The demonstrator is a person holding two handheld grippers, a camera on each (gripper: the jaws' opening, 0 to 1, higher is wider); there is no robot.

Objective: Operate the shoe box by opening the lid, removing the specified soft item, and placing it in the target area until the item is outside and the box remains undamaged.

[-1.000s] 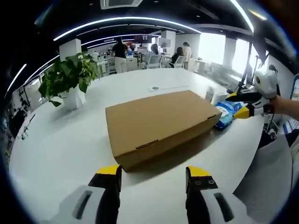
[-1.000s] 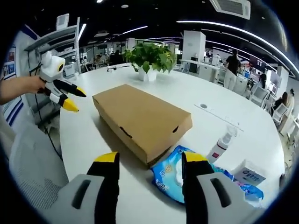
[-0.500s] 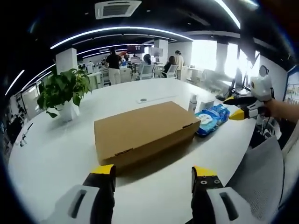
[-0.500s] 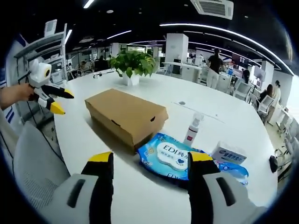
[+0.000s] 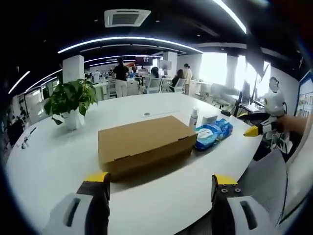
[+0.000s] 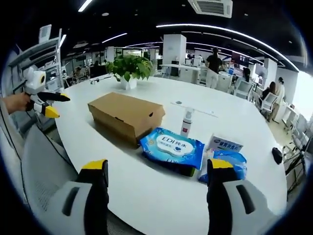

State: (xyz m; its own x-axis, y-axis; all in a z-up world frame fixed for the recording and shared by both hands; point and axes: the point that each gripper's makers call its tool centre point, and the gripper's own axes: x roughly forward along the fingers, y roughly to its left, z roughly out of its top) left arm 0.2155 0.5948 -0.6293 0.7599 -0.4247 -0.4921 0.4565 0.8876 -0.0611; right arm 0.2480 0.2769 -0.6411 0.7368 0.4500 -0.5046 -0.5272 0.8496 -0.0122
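Observation:
A shut brown cardboard shoe box (image 5: 142, 143) (image 6: 125, 114) lies on the round white table (image 5: 49, 166) (image 6: 161, 196). My left gripper (image 5: 159, 182) stands open well short of the box, nothing between its yellow-tipped jaws. My right gripper (image 6: 155, 169) is open too, held back from the table's near edge with the box ahead to the left. In the left gripper view the right gripper (image 5: 259, 128) shows far right in a hand, apart from the box; in the right gripper view the left gripper (image 6: 44, 103) shows far left in a hand.
Blue wipe packs (image 6: 172, 148) (image 5: 209, 136) lie beside the box, with a small spray bottle (image 6: 186, 122) and a white carton (image 6: 224, 145) near them. A potted plant (image 5: 70, 100) (image 6: 128, 70) stands behind. A grey chair back (image 6: 41, 171) is close by. People stand at desks far off.
Both cameras have pulled back from the table, so the box looks smaller and farther. More of the wipe packs, bottle and carton has come into view. The box lid has stayed shut.

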